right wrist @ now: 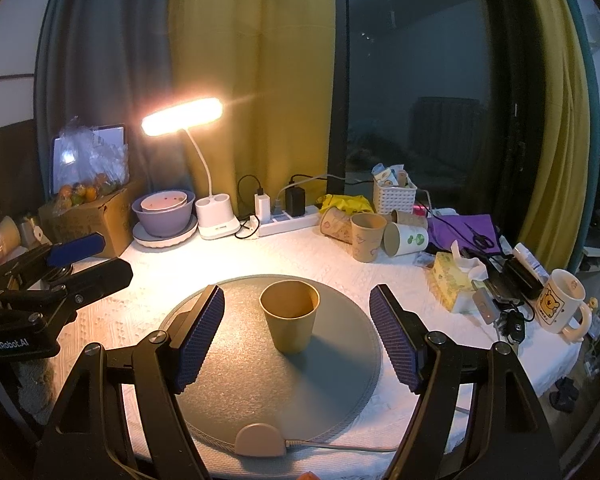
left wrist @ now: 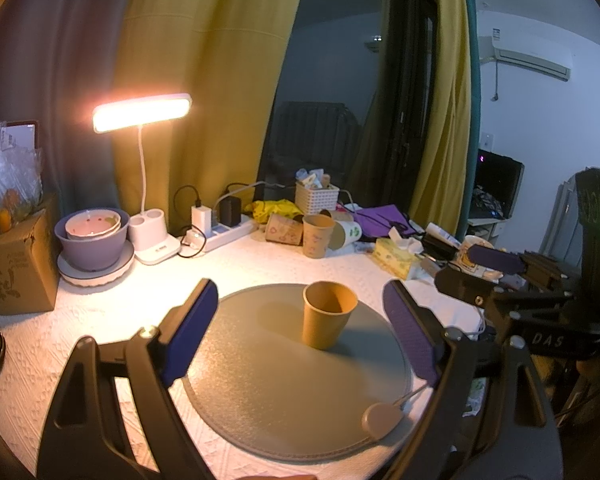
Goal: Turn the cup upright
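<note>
The cup (right wrist: 289, 317) stands upright, mouth up, near the middle of the round grey mat (right wrist: 236, 392) on the worktop (right wrist: 300, 248). Judged from that, the flip is done and only the withdrawal remains.

Your right gripper (right wrist: 296, 336) has its jaws wide apart, one on each side of the cup and clear of its wall; it holds nothing. Your left gripper (left wrist: 300, 332) is likewise spread wide and empty, with the cup (left wrist: 329, 315) seen between its pads but beyond them.

To finish cleanly:
- Draw each gripper straight back along its own line; do not sweep sideways, as either pad could clip the rim.
- Keep the jaws as wide as they are until they are past the cup.
- The cup looks like light paper and will likely tip at a slight knock.
- Mind the mat's tab and cord (right wrist: 260, 440) at the near edge; a snag there may jerk the mat under the cup.
- Stay off the spare cups (right wrist: 366, 236) by the power strip (right wrist: 288, 220).
</note>
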